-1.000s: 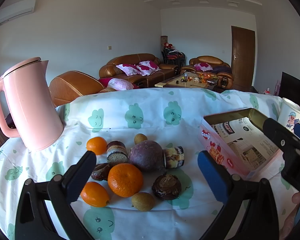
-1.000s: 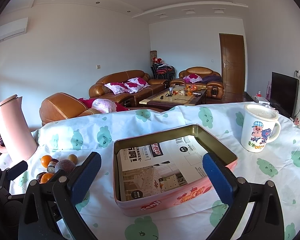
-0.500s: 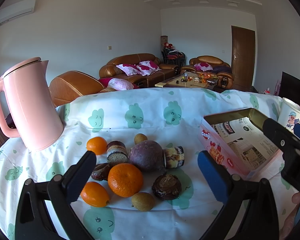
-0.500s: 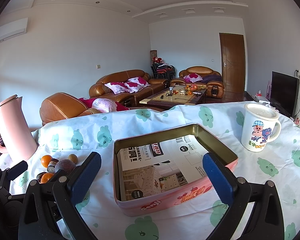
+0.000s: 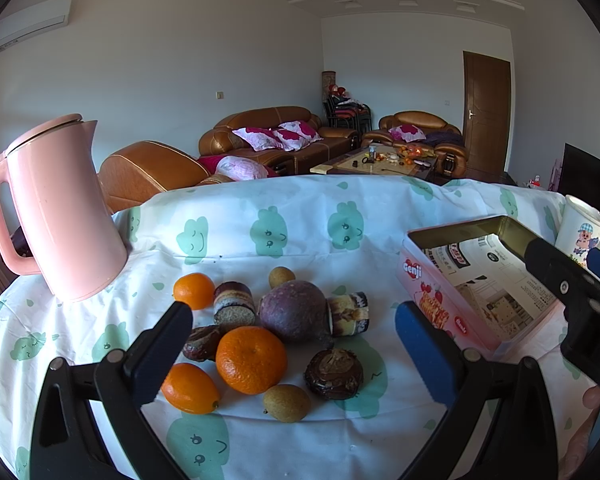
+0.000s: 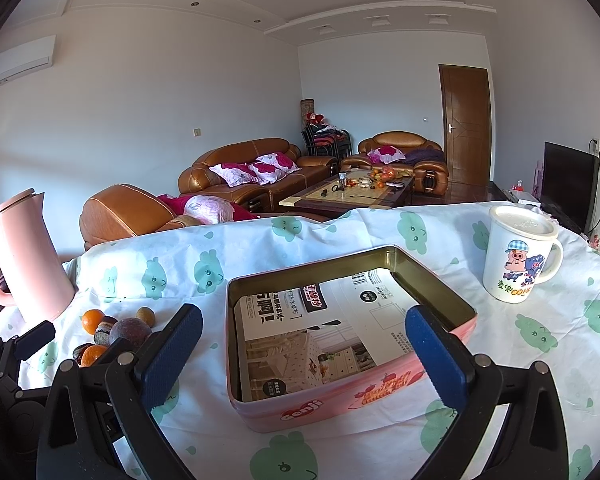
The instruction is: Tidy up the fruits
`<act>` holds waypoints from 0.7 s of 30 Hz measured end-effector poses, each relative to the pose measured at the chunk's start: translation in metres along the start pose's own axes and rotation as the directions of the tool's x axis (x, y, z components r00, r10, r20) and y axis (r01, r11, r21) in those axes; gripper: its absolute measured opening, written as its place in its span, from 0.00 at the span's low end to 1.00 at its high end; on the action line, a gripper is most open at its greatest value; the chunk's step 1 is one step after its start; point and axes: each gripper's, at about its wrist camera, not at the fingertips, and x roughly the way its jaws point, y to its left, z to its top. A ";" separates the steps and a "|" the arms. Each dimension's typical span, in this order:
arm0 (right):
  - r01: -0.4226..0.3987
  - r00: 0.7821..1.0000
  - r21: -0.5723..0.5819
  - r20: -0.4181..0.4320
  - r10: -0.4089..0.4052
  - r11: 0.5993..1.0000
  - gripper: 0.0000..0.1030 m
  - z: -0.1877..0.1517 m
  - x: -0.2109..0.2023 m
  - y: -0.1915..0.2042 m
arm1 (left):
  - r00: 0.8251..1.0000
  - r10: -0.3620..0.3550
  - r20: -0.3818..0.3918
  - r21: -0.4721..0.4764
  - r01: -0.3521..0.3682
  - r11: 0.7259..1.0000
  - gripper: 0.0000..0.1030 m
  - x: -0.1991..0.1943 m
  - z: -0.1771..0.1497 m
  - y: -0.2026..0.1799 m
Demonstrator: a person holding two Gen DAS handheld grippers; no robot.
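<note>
A pile of fruit and small cakes lies on the tablecloth: a large orange (image 5: 251, 360), two smaller oranges (image 5: 193, 290) (image 5: 189, 388), a purple passion fruit (image 5: 292, 310), two brown longans (image 5: 286, 402) (image 5: 281, 277) and several chocolate cakes (image 5: 333, 373). My left gripper (image 5: 292, 340) is open and empty just before the pile. A pink tin box (image 6: 352, 396) lined with paper stands to the right; it also shows in the left wrist view (image 5: 420, 276). My right gripper (image 6: 300, 348) is open and empty in front of the tin.
A pink kettle (image 5: 60, 208) stands at the left of the table. A white cartoon mug (image 6: 516, 256) stands right of the tin. The table's far edge drops off toward sofas and a coffee table behind.
</note>
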 end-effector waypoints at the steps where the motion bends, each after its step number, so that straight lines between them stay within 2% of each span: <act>1: -0.001 1.000 0.000 -0.002 0.001 1.000 0.99 -0.001 0.000 0.000 | 1.000 0.000 0.000 0.000 0.000 1.000 1.00 0.000 0.000 0.000; 13: 0.003 1.000 0.005 0.002 -0.003 1.000 0.99 -0.001 0.000 -0.001 | 1.000 0.005 -0.006 -0.006 -0.005 1.000 1.00 0.001 -0.002 0.006; 21: -0.011 1.000 -0.024 -0.018 0.010 1.000 0.99 -0.001 0.002 0.003 | 0.999 0.043 -0.009 0.007 -0.043 0.999 1.00 0.001 -0.005 0.009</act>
